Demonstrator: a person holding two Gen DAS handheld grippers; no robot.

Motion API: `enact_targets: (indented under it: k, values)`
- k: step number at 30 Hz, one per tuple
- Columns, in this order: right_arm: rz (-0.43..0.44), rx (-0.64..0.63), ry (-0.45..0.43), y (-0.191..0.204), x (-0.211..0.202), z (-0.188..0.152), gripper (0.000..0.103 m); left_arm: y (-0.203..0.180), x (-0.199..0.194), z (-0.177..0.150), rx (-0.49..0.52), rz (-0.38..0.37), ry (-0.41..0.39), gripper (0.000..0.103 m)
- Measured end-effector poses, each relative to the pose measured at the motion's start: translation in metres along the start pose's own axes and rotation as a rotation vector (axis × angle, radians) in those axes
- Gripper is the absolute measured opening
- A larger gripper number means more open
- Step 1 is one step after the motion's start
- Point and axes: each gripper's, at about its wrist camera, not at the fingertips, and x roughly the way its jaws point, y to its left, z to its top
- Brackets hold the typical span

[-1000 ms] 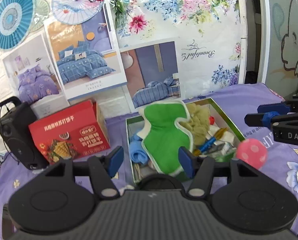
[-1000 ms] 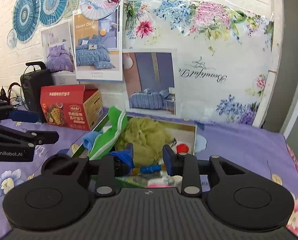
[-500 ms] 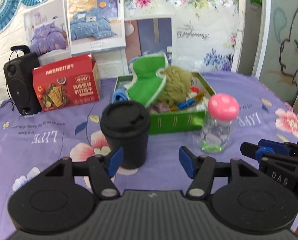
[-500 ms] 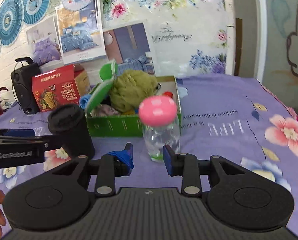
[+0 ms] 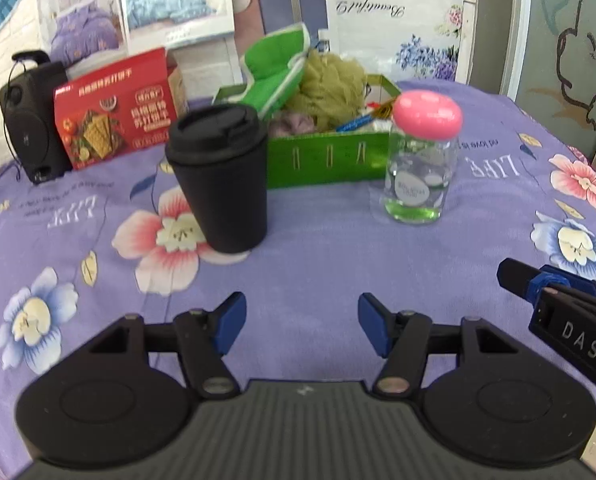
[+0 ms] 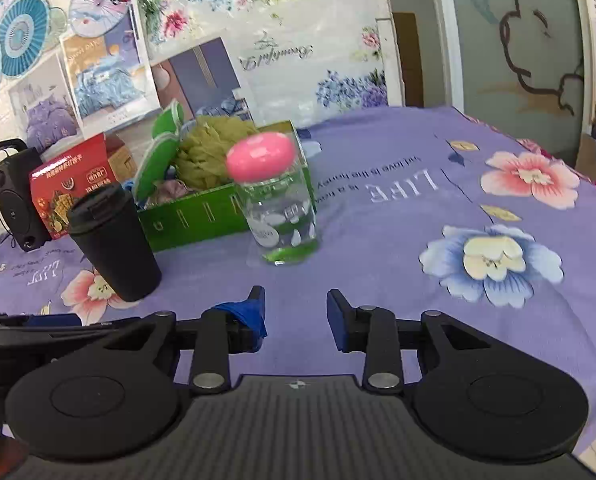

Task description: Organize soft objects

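Observation:
A green box (image 5: 329,160) (image 6: 194,220) at the back of the table holds soft things: a green white-edged cloth (image 5: 278,64) (image 6: 158,160) standing up out of it, an olive mesh pouf (image 5: 329,80) (image 6: 214,144) and a purplish fabric (image 5: 294,124). My left gripper (image 5: 299,316) hangs open and empty over the purple floral cloth, well in front of the box. My right gripper (image 6: 296,304) is also open with nothing between its fingers, though narrower. It shows in the left wrist view at the right edge (image 5: 537,284).
A black lidded cup (image 5: 222,176) (image 6: 114,240) and a glass jar with a pink lid (image 5: 417,160) (image 6: 278,200) stand between the grippers and the box. A red carton (image 5: 114,112) and a black speaker (image 5: 30,120) sit at the back left, against the wall.
Both grippers have drawn back from above the box and come down toward the table's front. The cup and jar now stand ahead of them. Neither gripper took anything.

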Motion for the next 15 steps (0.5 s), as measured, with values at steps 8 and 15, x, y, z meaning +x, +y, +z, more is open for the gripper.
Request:
enact_targets:
  k: [8, 15]
  values:
    - [-0.012, 0.001, 0.1, 0.007, 0.008, -0.015, 0.018, -0.003, 0.002, -0.018, 0.007, 0.016, 0.025, 0.062]
    - [-0.053, -0.027, 0.094, 0.008, 0.006, -0.015, 0.018, 0.006, 0.004, -0.019, -0.022, 0.026, 0.046, 0.062]
